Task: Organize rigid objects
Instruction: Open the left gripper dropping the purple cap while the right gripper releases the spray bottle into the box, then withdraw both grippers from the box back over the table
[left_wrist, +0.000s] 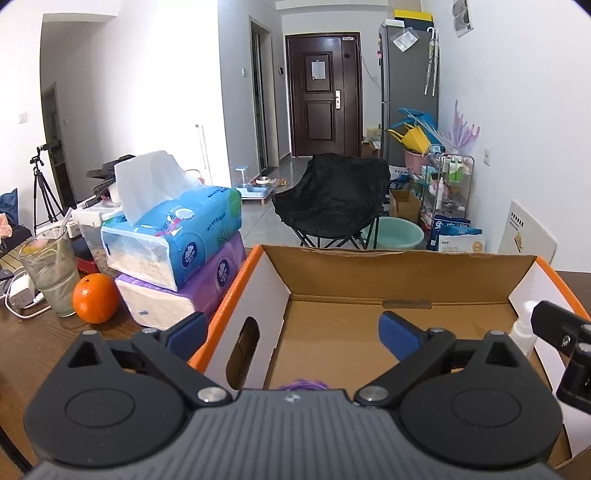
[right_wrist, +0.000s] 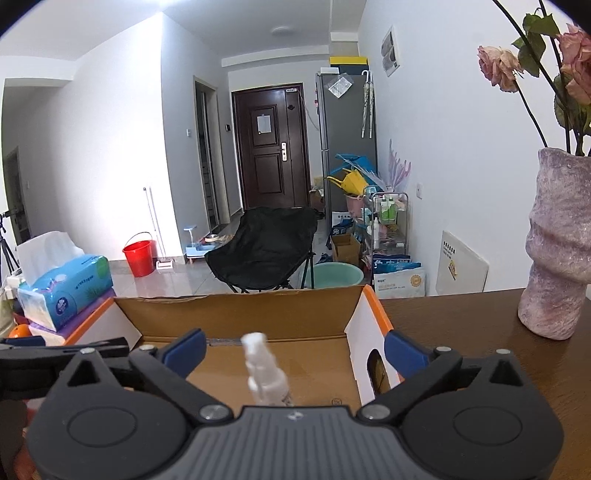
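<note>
We worked at a dark wooden counter (right_wrist: 461, 332) on which an open cardboard box (left_wrist: 332, 273) with orange edges and white side walls sat. Left of the box lay two stacked tissue packs (left_wrist: 177, 258), the blue one on the purple one, and just beside them an orange (left_wrist: 95, 298) and a drinking glass (left_wrist: 51, 273) with a straw. At the counter's right end stood a mottled pink vase (right_wrist: 557, 251) holding wilted roses, well apart from the box.

Our left gripper (left_wrist: 291, 330) hung over the box's near left corner with its blue-padded fingers (left_wrist: 400, 332) spread wide and nothing between them; one finger was outside the left wall, the other inside. A bit of something purple (left_wrist: 303, 384) showed just past the gripper's body; we could not tell what it was.

Our right gripper (right_wrist: 293, 350) also had its fingers far apart. A small white spray bottle (right_wrist: 267, 376) stood upright on the box floor between them, touched by neither pad.
</note>
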